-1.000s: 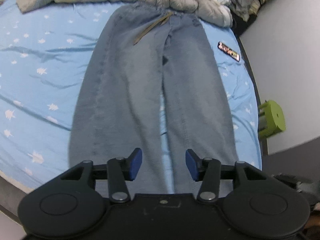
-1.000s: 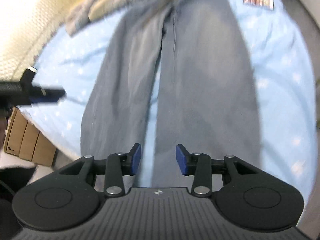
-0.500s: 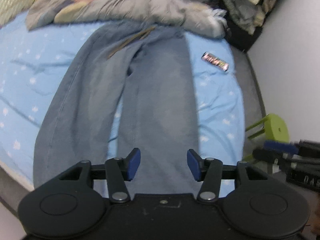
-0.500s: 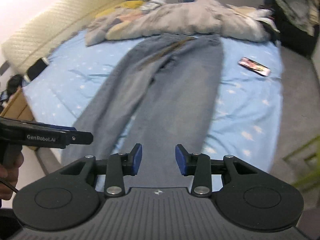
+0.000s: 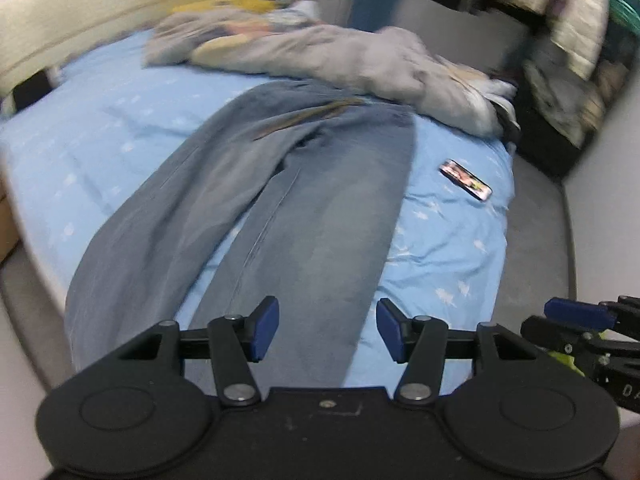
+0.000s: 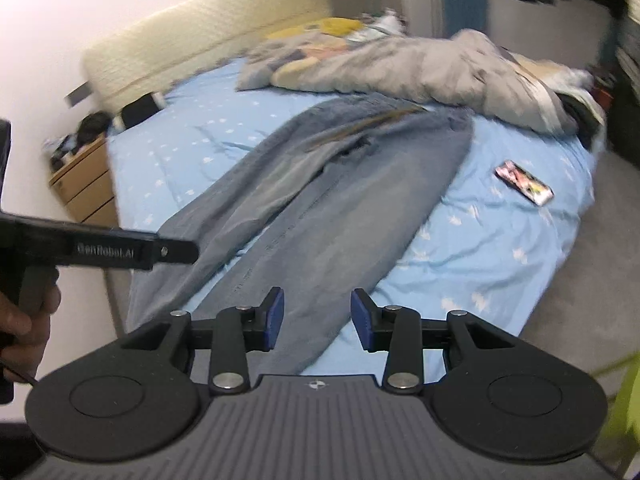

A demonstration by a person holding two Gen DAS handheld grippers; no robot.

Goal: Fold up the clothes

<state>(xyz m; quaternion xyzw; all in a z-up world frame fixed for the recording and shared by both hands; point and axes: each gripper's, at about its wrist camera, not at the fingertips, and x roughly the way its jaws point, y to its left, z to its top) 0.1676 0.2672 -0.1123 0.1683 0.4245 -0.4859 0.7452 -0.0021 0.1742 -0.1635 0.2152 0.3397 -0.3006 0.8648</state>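
- A bedroom, with a bed under a light-blue star-print sheet [image 5: 448, 248] and a padded cream headboard [image 6: 192, 36] along the wall.
- The left gripper [image 5: 326, 330] hangs with its jaws spread wide and empty above the cuff end of the jeans [image 5: 320, 216].
- The right gripper [image 6: 317, 326] is likewise parted, holding nothing, over the same leg ends.
- The jeans lie flat and full-length on the sheet, waistband toward a rumpled grey duvet [image 6: 432, 68].
- A phone [image 6: 524, 187] rests on the sheet beside the jeans; a wooden nightstand [image 6: 84, 184] stands at the bedside.
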